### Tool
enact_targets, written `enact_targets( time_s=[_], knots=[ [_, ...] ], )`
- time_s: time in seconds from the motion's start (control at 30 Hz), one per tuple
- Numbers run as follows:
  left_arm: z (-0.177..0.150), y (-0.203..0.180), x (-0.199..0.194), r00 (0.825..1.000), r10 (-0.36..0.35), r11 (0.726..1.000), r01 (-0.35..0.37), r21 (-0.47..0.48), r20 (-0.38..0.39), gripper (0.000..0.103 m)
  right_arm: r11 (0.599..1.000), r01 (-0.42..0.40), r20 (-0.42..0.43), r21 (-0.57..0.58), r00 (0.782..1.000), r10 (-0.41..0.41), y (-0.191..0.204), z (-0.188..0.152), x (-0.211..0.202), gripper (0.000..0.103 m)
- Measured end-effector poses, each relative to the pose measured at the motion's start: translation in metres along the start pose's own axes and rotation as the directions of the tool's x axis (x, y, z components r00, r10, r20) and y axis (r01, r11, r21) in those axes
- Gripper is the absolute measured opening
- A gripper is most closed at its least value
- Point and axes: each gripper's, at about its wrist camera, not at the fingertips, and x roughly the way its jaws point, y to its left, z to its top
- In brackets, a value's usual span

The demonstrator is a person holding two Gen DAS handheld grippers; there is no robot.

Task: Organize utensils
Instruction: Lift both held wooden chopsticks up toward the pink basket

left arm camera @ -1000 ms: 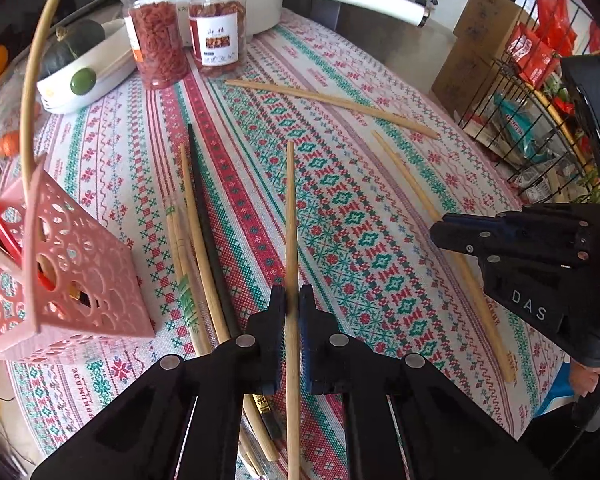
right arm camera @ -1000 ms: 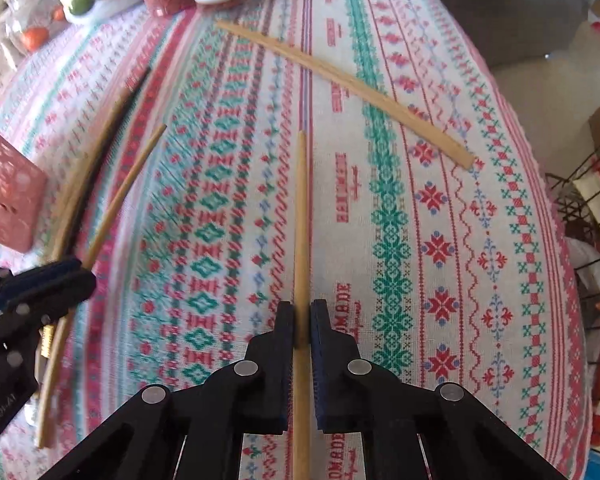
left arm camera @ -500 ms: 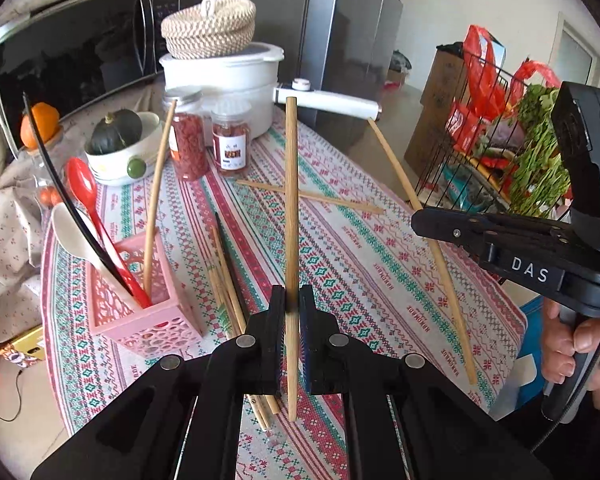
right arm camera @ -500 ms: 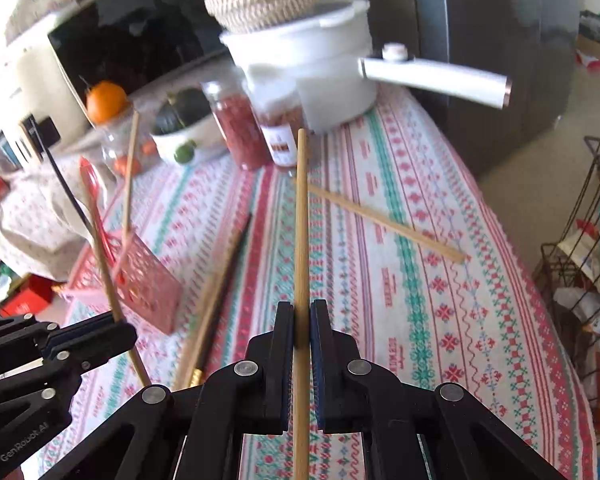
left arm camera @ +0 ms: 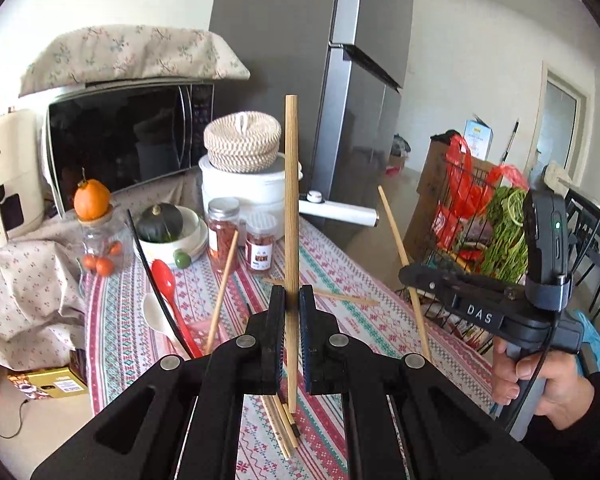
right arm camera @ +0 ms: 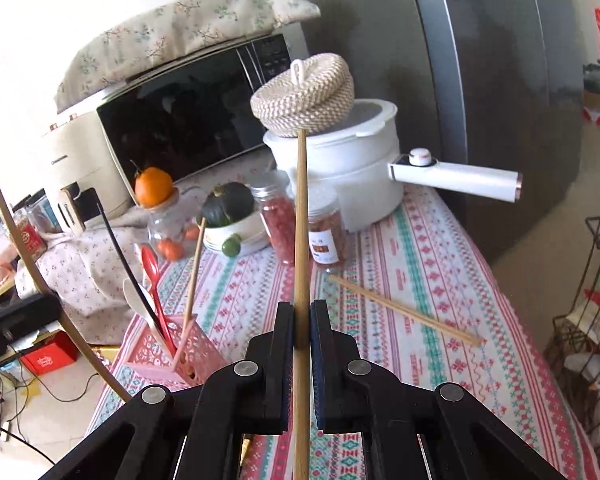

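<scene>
Chopsticks: one wooden chopstick (left arm camera: 291,200) is pinched upright in the left gripper (left arm camera: 289,340), clear of the table; a second chopstick (right arm camera: 300,248) is clamped the same way in the right gripper (right arm camera: 301,344).
Left gripper: jaws closed tight on its stick.
Right gripper: jaws closed tight on its stick; a hand (left arm camera: 540,384) grips its handle.
Loose chopsticks: one (right arm camera: 404,310) lies on the patterned tablecloth (right arm camera: 420,248); a small bunch (left arm camera: 282,424) lies below the left gripper.
Pink holder (right arm camera: 180,354): near the table's left edge, holding a red spoon (right arm camera: 153,276), a white spoon (right arm camera: 138,300) and a leaning chopstick (right arm camera: 192,276).
Around: two spice jars (right arm camera: 284,224), a white pot (right arm camera: 340,168) with a woven lid (right arm camera: 304,92), a microwave (right arm camera: 188,120), a wire rack (left arm camera: 472,216) at the right.
</scene>
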Motion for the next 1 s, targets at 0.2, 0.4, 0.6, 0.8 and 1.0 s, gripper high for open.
enact_targets(
  time_s=[0.2,0.4,0.6,0.8,1.0],
  knots=[
    [0.012,0.018,-0.021,0.989,0.096,0.995,-0.096,-0.002,0.116,0.007,1.0,-0.021,0.004,-0.013,1.0,0.021,0.008,0.0,0.004,0.007],
    [0.01,0.039,-0.016,0.963,0.194,0.981,-0.195,-0.014,0.185,0.007,0.999,-0.033,0.018,-0.033,0.999,0.034,0.017,0.0,0.007,0.007],
    [0.001,0.051,0.019,0.96,0.237,0.971,-0.24,0.001,0.15,0.007,0.998,-0.042,0.032,-0.038,0.999,0.043,0.024,-0.001,0.011,0.007],
    [-0.018,0.068,0.056,0.971,0.237,0.971,-0.235,-0.038,0.028,0.007,0.997,-0.029,0.062,-0.074,0.998,0.034,0.032,-0.005,0.017,0.007],
    [-0.032,0.084,0.072,0.975,0.211,0.97,-0.218,-0.11,-0.071,0.007,0.996,-0.042,0.066,-0.079,0.997,0.047,0.038,-0.005,0.018,0.007]
  ],
)
